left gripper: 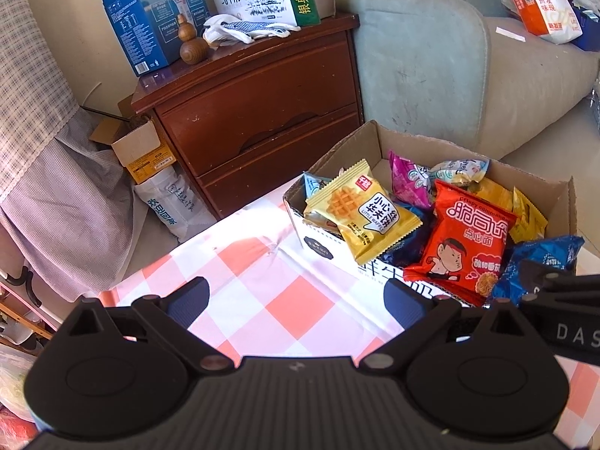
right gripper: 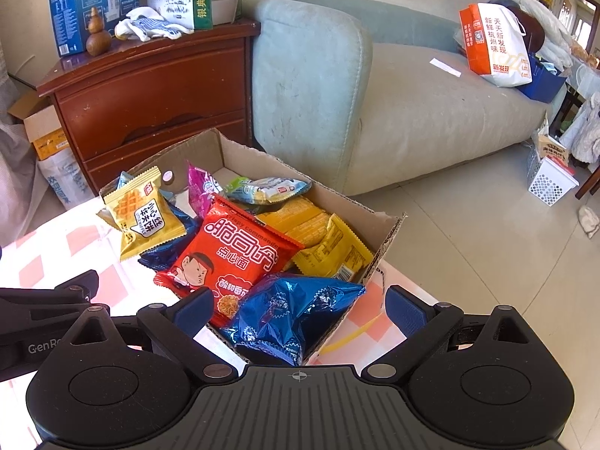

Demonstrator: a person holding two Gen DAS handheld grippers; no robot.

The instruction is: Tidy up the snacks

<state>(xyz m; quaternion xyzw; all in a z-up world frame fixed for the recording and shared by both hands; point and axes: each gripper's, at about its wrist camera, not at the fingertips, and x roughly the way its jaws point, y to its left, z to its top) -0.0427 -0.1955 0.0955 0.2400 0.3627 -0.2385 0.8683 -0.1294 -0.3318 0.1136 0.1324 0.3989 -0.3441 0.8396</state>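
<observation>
Left wrist view: the left gripper (left gripper: 296, 296) is spread wide and holds nothing, hovering over a table covered by an orange-and-white checked cloth (left gripper: 262, 281). Ahead and to its right sits one open cardboard box (left gripper: 375, 138) heaped with snack packets: one yellow waffle packet (left gripper: 362, 212) reading "LITTLE WAFFLE" lying over the near rim, one red noodle packet (left gripper: 465, 243) printed "crispy commander", one magenta packet (left gripper: 407, 180), and one blue foil packet (left gripper: 543, 258) at far right. Beyond the box stand one two-drawer brown cabinet (left gripper: 262, 112) carrying two milk cartons, and one grey-green sofa (left gripper: 450, 75). Right wrist view: the right gripper (right gripper: 300, 305) is likewise spread wide and empty, with the blue foil packet (right gripper: 292, 311) lying between its fingers, untouched by either as far as can be seen. Straight ahead, the box (right gripper: 386, 232) shows at least two more yellow packets (right gripper: 333, 247) to the right of the red one (right gripper: 232, 255). One orange-and-white shopping bag (right gripper: 495, 45) rests on the sofa (right gripper: 412, 105); the floor (right gripper: 487, 243) is pale tile.
</observation>
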